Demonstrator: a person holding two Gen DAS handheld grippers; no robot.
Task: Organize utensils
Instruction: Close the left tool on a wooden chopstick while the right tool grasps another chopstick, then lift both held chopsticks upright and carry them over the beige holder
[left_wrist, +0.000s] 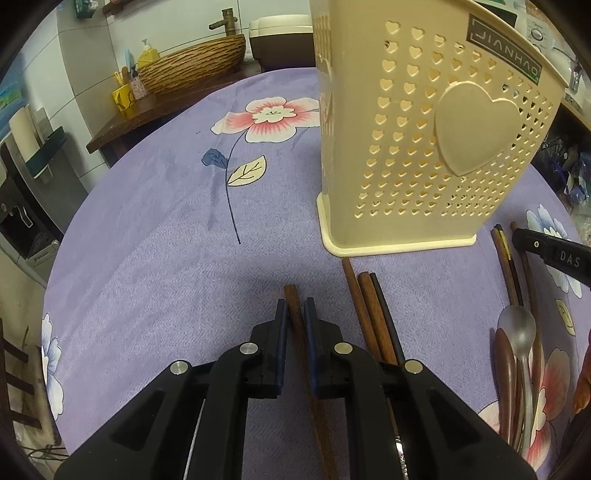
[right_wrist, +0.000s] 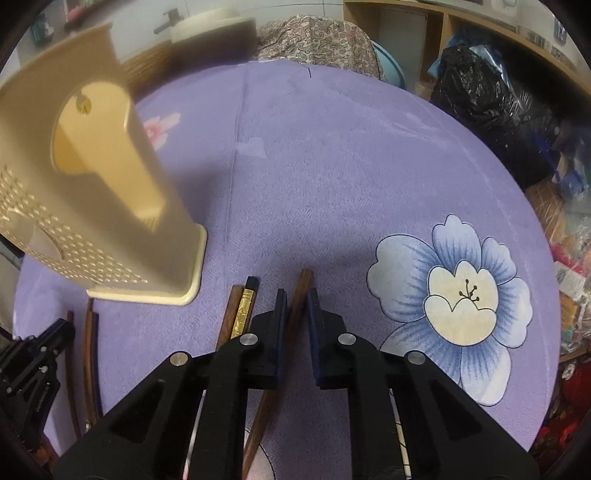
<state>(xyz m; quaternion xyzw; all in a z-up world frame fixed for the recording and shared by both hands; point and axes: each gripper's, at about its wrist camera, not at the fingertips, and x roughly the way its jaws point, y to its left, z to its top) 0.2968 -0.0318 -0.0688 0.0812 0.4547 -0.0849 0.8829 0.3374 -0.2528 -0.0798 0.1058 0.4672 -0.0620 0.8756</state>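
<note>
A beige perforated utensil holder (left_wrist: 424, 140) stands on the purple flowered tablecloth (left_wrist: 166, 240); it also shows in the right wrist view (right_wrist: 110, 206). My left gripper (left_wrist: 295, 310) is shut on a brown chopstick (left_wrist: 293, 306) low over the cloth. Three more chopsticks (left_wrist: 369, 310) lie to its right. My right gripper (right_wrist: 297, 301) is shut on another brown chopstick (right_wrist: 301, 286). A brown chopstick and a black chopstick with a gold band (right_wrist: 243, 310) lie left of it. Spoons (left_wrist: 517, 332) lie at the right of the left wrist view.
A woven basin (left_wrist: 192, 62), a yellow cup (left_wrist: 123, 98) and a soap bottle (left_wrist: 147, 53) sit on a side counter beyond the table. Black bags (right_wrist: 491, 103) and shelves stand past the table's far right edge.
</note>
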